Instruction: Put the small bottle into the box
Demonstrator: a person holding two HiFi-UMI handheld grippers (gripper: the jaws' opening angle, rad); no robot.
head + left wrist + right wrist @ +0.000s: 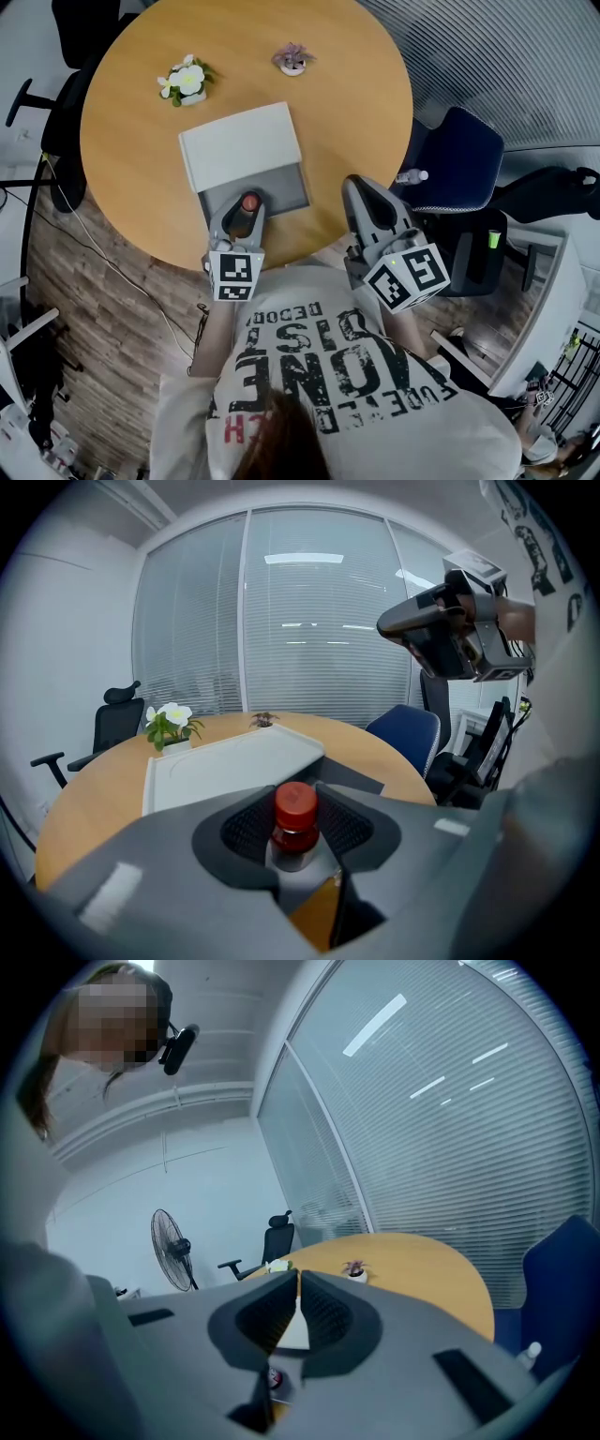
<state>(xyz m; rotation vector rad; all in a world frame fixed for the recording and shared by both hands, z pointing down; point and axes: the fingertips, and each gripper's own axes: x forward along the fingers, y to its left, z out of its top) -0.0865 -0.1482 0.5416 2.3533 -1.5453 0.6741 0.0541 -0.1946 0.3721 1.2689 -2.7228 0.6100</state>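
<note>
Grip of the left tongs (297, 803) is on the small bottle (295, 825), above the box (283, 189) — right tongs (294, 1283) pressed together, empty.

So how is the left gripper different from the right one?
The left gripper holds the small bottle, red cap up, between its jaws; the right gripper's jaws are together on nothing. The left gripper is at the box's open end; the right gripper is off beside it, at the table's edge. Both are grey and carry a marker cube.
</note>
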